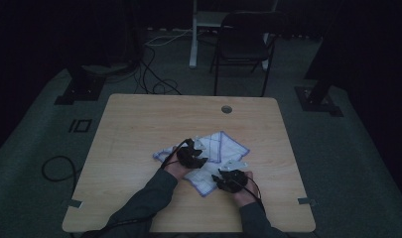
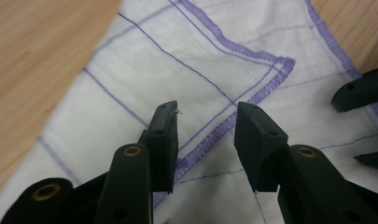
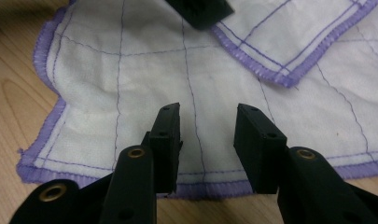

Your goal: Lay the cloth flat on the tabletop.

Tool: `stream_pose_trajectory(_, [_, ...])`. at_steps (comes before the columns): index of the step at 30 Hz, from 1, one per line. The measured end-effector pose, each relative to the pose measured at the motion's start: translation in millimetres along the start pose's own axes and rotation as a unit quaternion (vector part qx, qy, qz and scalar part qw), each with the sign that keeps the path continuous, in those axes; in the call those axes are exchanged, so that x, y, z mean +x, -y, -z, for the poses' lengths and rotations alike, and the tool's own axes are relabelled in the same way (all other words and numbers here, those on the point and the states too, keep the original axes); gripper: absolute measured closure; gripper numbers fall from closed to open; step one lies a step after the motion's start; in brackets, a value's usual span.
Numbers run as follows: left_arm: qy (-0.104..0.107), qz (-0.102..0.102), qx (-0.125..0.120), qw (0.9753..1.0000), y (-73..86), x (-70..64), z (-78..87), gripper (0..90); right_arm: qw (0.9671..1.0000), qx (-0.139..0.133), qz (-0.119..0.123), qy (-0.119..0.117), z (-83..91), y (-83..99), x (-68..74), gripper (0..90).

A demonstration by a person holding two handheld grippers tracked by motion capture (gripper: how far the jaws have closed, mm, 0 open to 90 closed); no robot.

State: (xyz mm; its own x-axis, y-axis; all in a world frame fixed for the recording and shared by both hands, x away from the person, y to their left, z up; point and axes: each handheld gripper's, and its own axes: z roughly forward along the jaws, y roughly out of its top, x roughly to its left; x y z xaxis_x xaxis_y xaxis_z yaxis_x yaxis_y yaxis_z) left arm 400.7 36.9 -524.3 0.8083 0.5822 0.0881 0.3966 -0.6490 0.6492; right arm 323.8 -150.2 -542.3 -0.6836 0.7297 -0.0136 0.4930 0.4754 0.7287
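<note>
On the wooden table (image 1: 139, 124) the white cloth (image 1: 223, 146) with purple hem lies near the middle, partly folded, likely light, limp and best pinched at a hemmed corner, with left gripper (image 2: 205, 126) and right gripper (image 3: 207, 128) both open, empty above it.

The wooden table (image 1: 139, 124) lies bare from nine round to three o'clock of the white cloth (image 1: 223, 145), broken by a small round grommet hole (image 1: 227, 109) at twelve. The left gripper (image 1: 192, 154) and right gripper (image 1: 231, 179) sit close over the cloth, each crowding the other's path: the right one's jaw tips stand at three o'clock of the left gripper (image 2: 205, 128). A folded purple-hemmed corner (image 3: 284, 70) rises at one o'clock of the right gripper (image 3: 207, 135). Beyond the far edge stands a chair (image 1: 243, 42).
</note>
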Motion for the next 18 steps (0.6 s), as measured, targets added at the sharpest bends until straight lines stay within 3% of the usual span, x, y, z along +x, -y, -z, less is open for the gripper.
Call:
stream_pose_trajectory(4, [-0.008, -0.001, 0.009, 0.9999, 0.5, -0.3, -5.0, 64.6, 1.0, 0.001, 0.0, -0.002, 1.1, 1.1, -3.0, 63.0])
stream_pose_trajectory(7, [-0.012, 0.006, 0.015, 0.9998, -1.6, 3.0, -3.7, 83.5, 1.0, 0.002, -0.002, -0.003, 2.0, 1.7, -4.6, 65.0])
stream_pose_trajectory(8, [-0.009, 0.011, 0.016, 0.9998, -2.0, 4.6, -2.6, 85.7, 1.0, 0.002, -0.002, -0.003, 2.3, 1.8, -5.3, 65.5])
stream_pose_trajectory(11, [-0.016, 0.012, 0.015, 0.9997, -2.1, 7.7, 1.1, 87.7, 1.0, 0.003, -0.004, -0.002, 3.5, 2.7, -7.6, 66.7])
stream_pose_trajectory(18, [-0.026, 0.042, 0.003, 0.9988, -0.5, 23.9, 10.8, 87.9, 0.9999, 0.006, -0.011, 0.004, 8.2, 6.3, -15.4, 68.2])
